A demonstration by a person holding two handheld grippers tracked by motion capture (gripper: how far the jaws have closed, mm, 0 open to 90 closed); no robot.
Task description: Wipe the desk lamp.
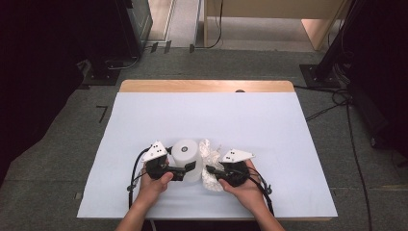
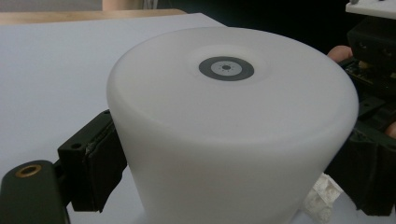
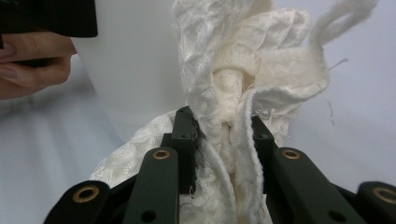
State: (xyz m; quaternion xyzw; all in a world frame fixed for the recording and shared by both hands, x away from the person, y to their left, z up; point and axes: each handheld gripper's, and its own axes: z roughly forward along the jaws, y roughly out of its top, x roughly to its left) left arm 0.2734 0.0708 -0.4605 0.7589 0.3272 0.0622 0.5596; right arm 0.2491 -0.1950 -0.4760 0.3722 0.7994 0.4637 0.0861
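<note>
Clamped between black jaws at the near edge of the worktop (image 1: 144,110): white cylinder (image 1: 187,156) held at its sides by the left gripper (image 1: 185,169), crumpled white cloth (image 1: 210,166) bunched and pinched tight in the right gripper (image 1: 210,169), just beside the cylinder's right flank and seemingly touching it. Looks like wiping the cylinder's wall; best done by keeping the left grasp firm and low so the cylinder neither tips nor turns, and pressing the cloth's bulging folds, not the jaw tips, against the wall with short strokes.
</note>
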